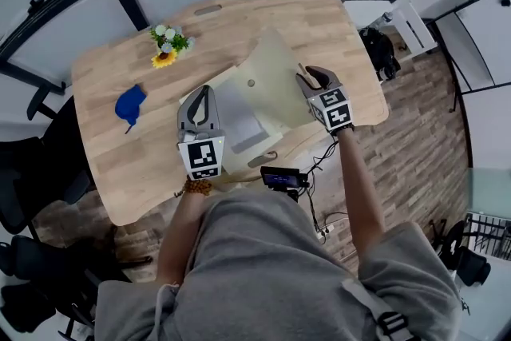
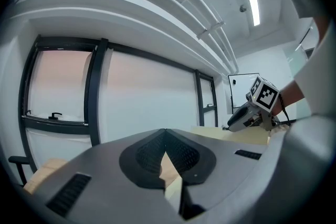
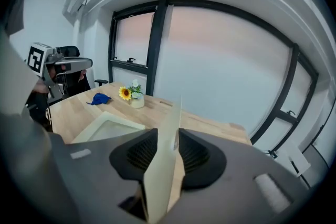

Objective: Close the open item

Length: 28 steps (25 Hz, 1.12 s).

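Observation:
A cream box (image 1: pixel 239 124) lies open on the wooden table (image 1: pixel 120 164), its lid (image 1: pixel 275 76) raised at the right. In the right gripper view the thin lid (image 3: pixel 167 165) stands on edge between the jaws of my right gripper (image 3: pixel 165 152), and a gap shows beside it, so the pads do not press it. In the head view my right gripper (image 1: pixel 307 76) is at the lid's right edge. My left gripper (image 1: pixel 201 92) is shut and empty at the box's left side; its pads (image 2: pixel 152 155) meet in its own view, which points almost level toward the windows.
A small pot of flowers (image 1: pixel 168 44) and a blue cloth (image 1: pixel 130 104) lie on the far left of the table. A dark device (image 1: pixel 279 178) sits at the near table edge. Black chairs (image 1: pixel 40 172) stand to the left, and window frames run beyond the table.

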Each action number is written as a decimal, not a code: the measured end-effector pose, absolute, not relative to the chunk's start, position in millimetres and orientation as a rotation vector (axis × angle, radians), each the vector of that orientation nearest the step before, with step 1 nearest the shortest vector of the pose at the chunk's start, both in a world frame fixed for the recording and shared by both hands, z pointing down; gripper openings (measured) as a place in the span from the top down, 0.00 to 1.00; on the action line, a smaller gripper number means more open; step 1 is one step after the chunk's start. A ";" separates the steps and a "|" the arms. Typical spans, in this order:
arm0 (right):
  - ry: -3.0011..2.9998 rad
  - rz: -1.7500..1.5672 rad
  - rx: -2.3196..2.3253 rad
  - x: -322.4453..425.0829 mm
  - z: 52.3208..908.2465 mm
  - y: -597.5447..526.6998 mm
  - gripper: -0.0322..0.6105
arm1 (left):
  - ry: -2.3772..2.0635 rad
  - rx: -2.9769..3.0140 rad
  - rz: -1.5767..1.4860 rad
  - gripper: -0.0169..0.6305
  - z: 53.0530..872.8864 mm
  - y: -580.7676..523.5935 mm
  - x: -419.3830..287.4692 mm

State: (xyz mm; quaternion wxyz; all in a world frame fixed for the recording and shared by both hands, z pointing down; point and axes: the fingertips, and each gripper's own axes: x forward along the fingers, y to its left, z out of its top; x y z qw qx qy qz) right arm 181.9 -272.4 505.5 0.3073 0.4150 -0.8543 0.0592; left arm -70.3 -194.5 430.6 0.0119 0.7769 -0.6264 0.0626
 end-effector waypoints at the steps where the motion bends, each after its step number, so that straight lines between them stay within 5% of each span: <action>1: -2.260 0.170 1.095 181.5 507.6 -274.3 0.74 | -1.961 2.412 0.198 0.96 432.1 -197.5 -74.1; 11: -2.139 0.127 0.975 203.3 520.9 -257.0 0.69 | -2.008 2.377 0.184 0.96 433.0 -217.0 -96.6; 15: -2.177 0.189 0.989 198.6 522.3 -253.6 0.87 | -2.003 2.365 0.184 0.96 437.7 -222.7 -99.5; 28: -2.285 0.325 0.923 163.1 513.8 -222.2 0.93 | -1.810 2.236 0.264 0.96 512.9 -203.0 -132.4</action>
